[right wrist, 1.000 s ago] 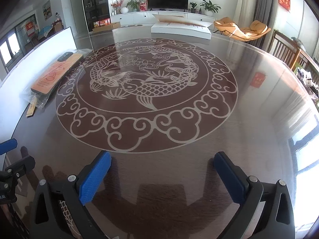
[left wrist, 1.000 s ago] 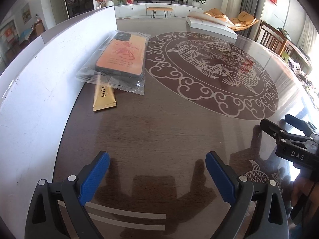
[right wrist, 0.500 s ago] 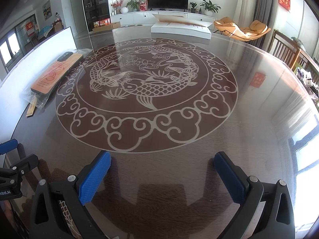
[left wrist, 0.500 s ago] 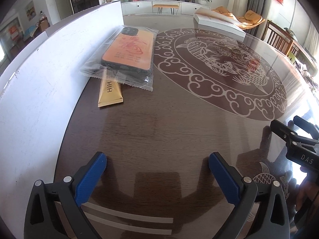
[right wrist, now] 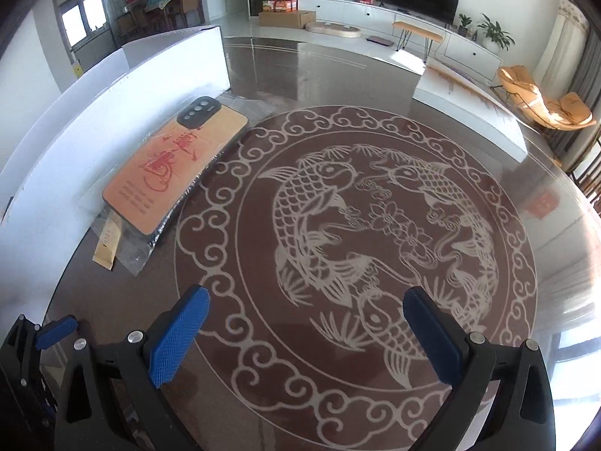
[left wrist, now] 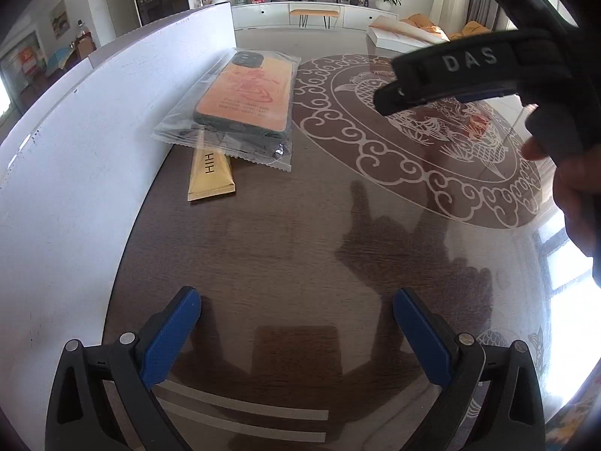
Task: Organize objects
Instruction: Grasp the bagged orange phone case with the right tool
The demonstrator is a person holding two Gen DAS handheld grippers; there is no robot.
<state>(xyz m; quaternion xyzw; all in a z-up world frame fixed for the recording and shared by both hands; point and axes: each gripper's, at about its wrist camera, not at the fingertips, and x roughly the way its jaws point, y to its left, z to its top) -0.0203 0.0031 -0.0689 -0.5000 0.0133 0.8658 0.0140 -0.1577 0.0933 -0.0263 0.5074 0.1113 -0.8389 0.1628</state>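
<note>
Both grippers spread wide, holding nothing, above the dark table point(right wrist: 263, 71).

Bagged phone case point(left wrist: 248, 97) lying against white board point(left wrist: 75, 158), overlapping gold sachet point(left wrist: 209, 173). Right gripper point(right wrist: 304, 334) over fish medallion point(right wrist: 357, 244), near case. Left gripper point(left wrist: 296, 334) well short of both. White box point(right wrist: 469, 112) at far edge.

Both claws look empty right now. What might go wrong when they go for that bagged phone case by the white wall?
The phone case sits in a loose clear bag, so a claw may pinch only plastic and let it slip.

The bag overlaps the gold sachet; lifting one could drag the other.

Both lie close against the white board, leaving little room on that side. The right claw also hangs across the left claw's view, so the two might bump.
</note>
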